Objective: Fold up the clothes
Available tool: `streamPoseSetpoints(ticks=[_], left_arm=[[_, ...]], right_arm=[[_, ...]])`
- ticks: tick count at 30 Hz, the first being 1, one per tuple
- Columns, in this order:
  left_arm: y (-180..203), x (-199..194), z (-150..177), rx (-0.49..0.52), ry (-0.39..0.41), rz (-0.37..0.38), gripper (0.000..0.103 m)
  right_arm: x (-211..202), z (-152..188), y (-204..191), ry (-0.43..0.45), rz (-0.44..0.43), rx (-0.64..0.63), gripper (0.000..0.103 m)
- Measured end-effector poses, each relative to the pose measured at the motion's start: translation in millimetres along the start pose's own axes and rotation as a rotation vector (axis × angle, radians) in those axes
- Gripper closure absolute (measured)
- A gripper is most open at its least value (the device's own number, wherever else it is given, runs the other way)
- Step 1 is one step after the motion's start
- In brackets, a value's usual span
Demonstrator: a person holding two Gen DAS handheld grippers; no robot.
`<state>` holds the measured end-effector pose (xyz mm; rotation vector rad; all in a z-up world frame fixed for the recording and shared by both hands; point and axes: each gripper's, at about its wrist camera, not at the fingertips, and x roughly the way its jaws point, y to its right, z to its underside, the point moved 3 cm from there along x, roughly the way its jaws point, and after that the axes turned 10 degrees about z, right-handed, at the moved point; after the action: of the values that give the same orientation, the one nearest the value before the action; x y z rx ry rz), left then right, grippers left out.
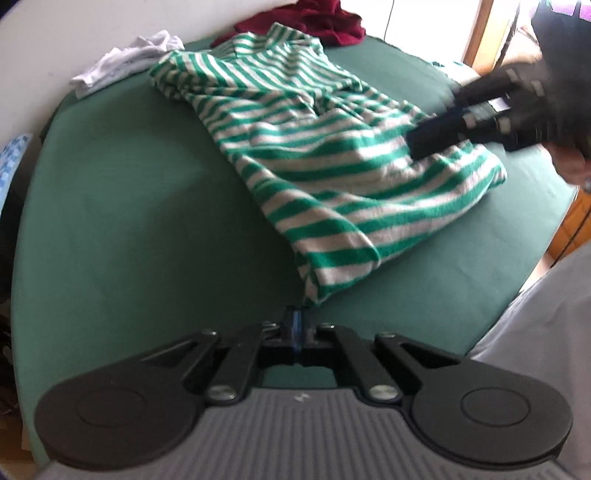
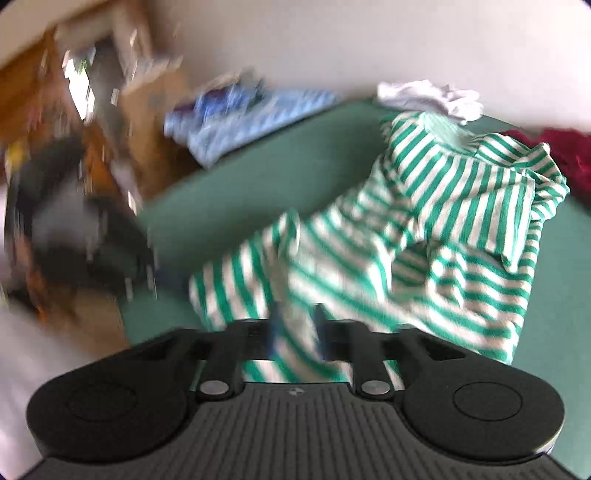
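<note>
Left gripper (image 1: 297, 325): nearest the left wrist camera, its two fingers are pressed together at the near corner of one green-and-white striped garment (image 1: 314, 147). The blue fingertips meet right where the hem's corner comes down; whether cloth sits between them cannot be told, since the contact point is small and dark.

Right gripper (image 2: 297, 332): its two fingers are pinched on a fold of the same striped garment, with striped cloth running up between them and bunched above the tips. The left wrist view shows this gripper (image 1: 436, 136) lying on the garment's right side, blurred by motion.

Task item: one striped garment, lying rumpled across a green tabletop (image 1: 129, 221). It runs diagonally from the near corner at the left gripper to the far edge, with the collar end farthest away.

Other clothes counted on the tabletop: one white garment (image 1: 125, 61), crumpled at the far left edge, near the striped one's collar end; one dark red garment (image 1: 314, 22), heaped at the far edge just behind the collar. One light blue patterned cloth (image 2: 243, 114) lies beyond the tabletop's edge in the right wrist view, blurred.

A grey sleeve (image 1: 546, 332) fills the lower right of the left wrist view.

Writing and labels: none legible. A small round emblem on the right gripper's body is too small to read.
</note>
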<state>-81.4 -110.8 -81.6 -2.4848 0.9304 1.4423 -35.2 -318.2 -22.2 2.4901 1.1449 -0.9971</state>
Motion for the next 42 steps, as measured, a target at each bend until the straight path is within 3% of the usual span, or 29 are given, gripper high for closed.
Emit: streamPoseSetpoints(ticks=[1, 5, 7, 14, 17, 18, 20, 21, 22, 23, 25, 28, 32, 33, 34, 35, 36, 38, 39, 40, 42], left_arm=[[0, 0, -1, 0.0, 0.002, 0.0, 0.103], [4, -3, -4, 0.011, 0.019, -0.002, 0.103], [8, -4, -6, 0.03, 0.031, -0.008, 0.103], [9, 9, -8, 0.052, 0.013, -0.046, 0.103], [7, 4, -10, 0.049, 0.002, -0.038, 0.103], [6, -2, -11, 0.05, 0.015, -0.045, 0.103], [4, -14, -13, 0.05, 0.045, -0.046, 0.102], [4, -19, -15, 0.046, 0.066, -0.027, 0.1], [5, -25, -17, 0.043, 0.087, -0.009, 0.082], [7, -27, -19, 0.049, 0.099, 0.001, 0.056], [13, -19, -18, 0.083, 0.087, 0.005, 0.042], [20, -3, -17, 0.122, 0.061, 0.012, 0.043], [21, 14, -16, 0.123, 0.048, 0.007, 0.056], [21, 16, -16, 0.128, 0.046, 0.004, 0.062], [21, 17, -17, 0.13, 0.041, 0.006, 0.08], [21, 17, -19, 0.133, 0.035, 0.009, 0.09], [22, 17, -20, 0.135, 0.03, 0.011, 0.09], [25, 17, -20, 0.164, 0.016, 0.0, 0.094], [27, 16, -20, 0.178, 0.007, -0.004, 0.095], [30, 15, -19, 0.194, -0.001, -0.006, 0.096], [35, 11, -17, 0.22, -0.02, -0.002, 0.098]], right_arm=[[6, -4, -3, 0.028, 0.024, -0.037, 0.052], [37, -11, -10, 0.009, 0.027, -0.144, 0.056], [39, -15, -4, 0.005, 0.047, -0.144, 0.098], [46, -29, 17, -0.007, 0.114, -0.143, 0.099], [53, -22, 15, -0.034, 0.102, -0.138, 0.098], [55, -18, 13, -0.045, 0.094, -0.136, 0.096], [43, -16, 18, -0.025, 0.097, -0.1, 0.077], [29, -15, 26, 0.001, 0.115, -0.053, 0.055], [15, -14, 34, 0.026, 0.133, -0.006, 0.047], [2, -12, 43, 0.04, 0.151, 0.04, 0.046], [-24, 4, 64, 0.013, 0.182, 0.13, 0.046], [-54, 40, 87, -0.056, 0.192, 0.289, 0.046], [-75, 91, 97, -0.114, 0.188, 0.505, 0.046], [-75, 98, 95, -0.104, 0.182, 0.545, 0.046], [-75, 104, 92, -0.092, 0.174, 0.58, 0.046], [-71, 106, 89, -0.078, 0.158, 0.602, 0.047], [-68, 109, 85, -0.069, 0.144, 0.615, 0.048], [-63, 107, 79, -0.07, 0.151, 0.573, 0.062], [-61, 105, 77, -0.071, 0.162, 0.544, 0.081], [-59, 103, 75, -0.071, 0.172, 0.515, 0.087], [-61, 95, 78, -0.071, 0.179, 0.476, 0.09]])
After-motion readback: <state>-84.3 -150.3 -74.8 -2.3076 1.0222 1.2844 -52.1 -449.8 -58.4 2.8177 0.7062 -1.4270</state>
